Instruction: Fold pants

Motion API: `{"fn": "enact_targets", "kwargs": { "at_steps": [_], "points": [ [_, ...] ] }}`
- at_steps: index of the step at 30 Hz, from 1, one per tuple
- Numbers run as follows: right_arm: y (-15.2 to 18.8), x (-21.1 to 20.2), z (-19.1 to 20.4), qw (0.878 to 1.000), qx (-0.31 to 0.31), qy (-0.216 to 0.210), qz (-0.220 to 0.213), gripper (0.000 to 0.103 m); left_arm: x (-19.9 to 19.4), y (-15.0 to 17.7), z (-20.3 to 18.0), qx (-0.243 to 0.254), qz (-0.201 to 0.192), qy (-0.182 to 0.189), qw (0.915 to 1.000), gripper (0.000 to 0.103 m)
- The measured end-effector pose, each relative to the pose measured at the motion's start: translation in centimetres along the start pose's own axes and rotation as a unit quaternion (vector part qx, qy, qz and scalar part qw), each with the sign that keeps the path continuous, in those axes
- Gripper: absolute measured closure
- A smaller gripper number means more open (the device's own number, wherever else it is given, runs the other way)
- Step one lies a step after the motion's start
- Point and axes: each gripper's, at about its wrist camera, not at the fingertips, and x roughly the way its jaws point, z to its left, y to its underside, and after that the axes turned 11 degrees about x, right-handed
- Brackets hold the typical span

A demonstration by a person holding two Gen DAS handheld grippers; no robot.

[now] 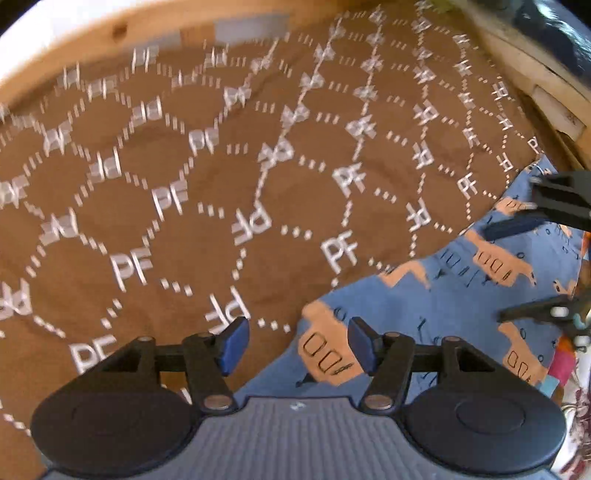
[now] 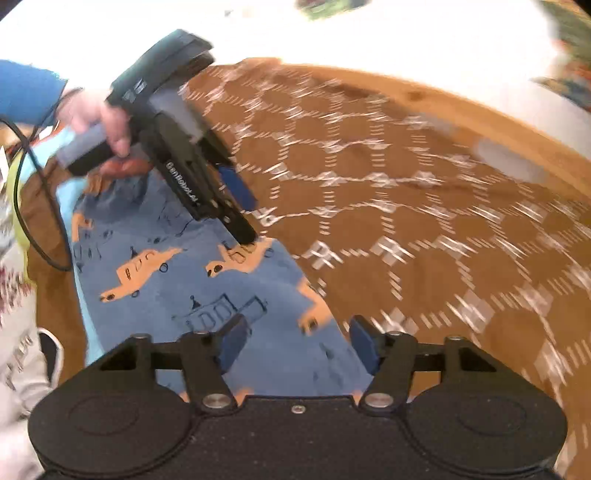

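**Mia:** Where are the pants (image 2: 192, 280) lying?

**Sam:** They are lying flat, right under both tongs. The left tongs (image 1: 298, 345) are hanging open over the edge. The right tongs (image 2: 298, 341) are hanging open too. Nothing is in either one.

**Mia:** How are they going to feel?

**Sam:** I am guessing soft, light and floppy. I am thinking it is best to pinch the edge by the left tongs, near the orange truck (image 1: 327, 352).

**Mia:** What is lying under them?

**Sam:** A brown cloth (image 1: 184, 221) with white letters, stretching out ahead of the tongs. A wooden rim (image 1: 122, 29) is showing far ahead.
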Motion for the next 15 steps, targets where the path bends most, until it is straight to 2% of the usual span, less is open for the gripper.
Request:
{"fn": "enact_targets", "kwargs": {
  "at_steps": [3,5,6,7,8,9,11,13,14,15],
  "points": [
    [-1.4,3.2,-1.8,0.998,0.007,-0.038,0.039,0.051,1.7,0.2,1.0,-0.025,0.025,0.021,0.9991,0.050],
    [-1.7,4.8,-2.9,0.996,0.015,-0.054,0.062,0.051,2.4,0.3,0.7,-0.019,0.032,0.017,0.9992,0.072],
    [-1.7,5.4,-3.5,0.996,0.018,-0.059,0.070,0.052,2.6,0.0,0.4,-0.010,0.036,0.017,0.9992,0.096],
    [-1.7,5.9,-3.9,0.995,0.023,-0.062,0.079,0.061,2.8,-0.2,0.1,0.000,0.036,0.016,0.9992,0.097],
    [-1.6,6.3,-4.1,0.994,0.029,-0.065,0.089,0.069,2.7,-0.3,-0.4,0.010,0.033,0.000,0.9994,0.098],
    [-1.1,6.3,-4.1,0.993,0.032,-0.069,0.090,0.072,2.6,-0.4,-0.8,0.018,0.025,-0.015,0.9994,0.100],
    [-0.9,6.0,-3.6,0.995,0.017,-0.058,0.080,0.100,1.6,-0.4,-1.8,0.034,0.002,-0.051,0.9981,0.100],
    [-0.7,5.2,-2.8,0.998,0.005,-0.021,0.057,0.100,0.1,-0.3,-3.2,0.068,-0.029,-0.088,0.9934,0.100],
    [-0.6,4.7,-2.7,0.999,0.014,-0.011,0.042,0.100,-0.2,-0.2,-4.0,0.101,-0.040,-0.111,0.9879,0.100],
    [-0.5,4.4,-2.6,0.999,0.017,0.001,0.032,0.098,-0.1,-0.1,-4.0,0.105,-0.038,-0.115,0.9870,0.100]
  ]
}}
